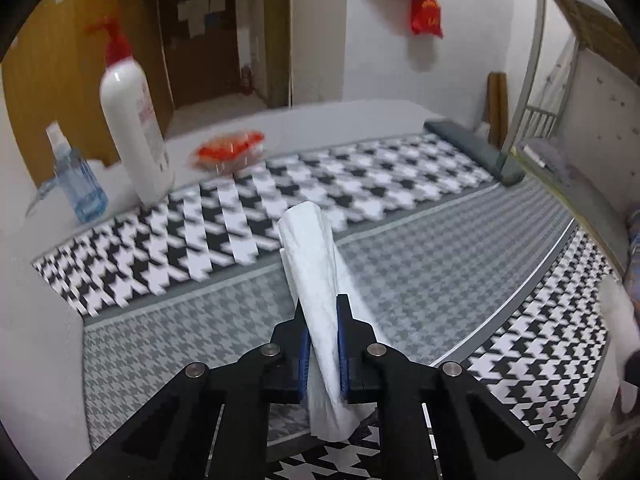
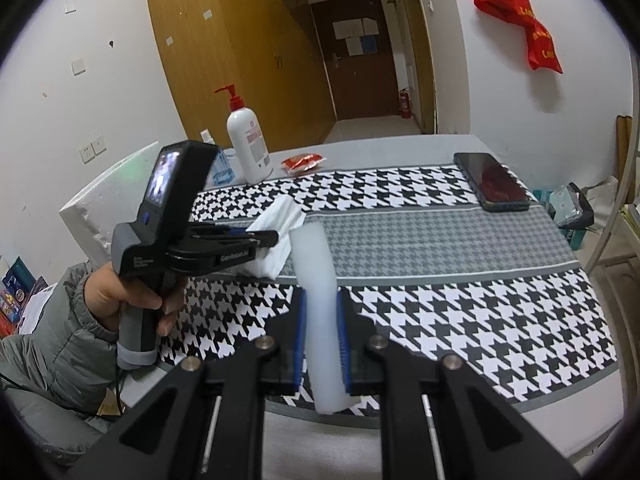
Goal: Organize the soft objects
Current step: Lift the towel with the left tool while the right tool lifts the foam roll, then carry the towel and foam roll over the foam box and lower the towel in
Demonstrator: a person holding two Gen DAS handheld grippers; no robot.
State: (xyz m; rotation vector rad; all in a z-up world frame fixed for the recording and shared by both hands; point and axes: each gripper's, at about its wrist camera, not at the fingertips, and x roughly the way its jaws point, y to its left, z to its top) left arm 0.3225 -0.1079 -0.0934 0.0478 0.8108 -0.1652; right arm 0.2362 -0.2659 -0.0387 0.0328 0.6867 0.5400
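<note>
My left gripper [image 1: 323, 312] is shut on a folded white tissue [image 1: 310, 248], which sticks out forward and upward between the blue pads above the houndstooth mat [image 1: 420, 264]. The right wrist view shows that same left gripper [image 2: 273, 236] from the side, held in a person's hand [image 2: 120, 292], with the white tissue [image 2: 280, 216] fanning out past its tips. My right gripper [image 2: 321, 300] is shut on a pale, soft-looking white strip [image 2: 314, 264] that stands up between its pads and hangs below them.
A white pump bottle [image 2: 248, 148] with a red top, a blue spray bottle [image 1: 80, 184] and a red packet [image 2: 302, 162] stand at the table's far left. A dark phone [image 2: 494, 184] lies far right on the mat. Red bags [image 2: 520, 16] hang on the wall.
</note>
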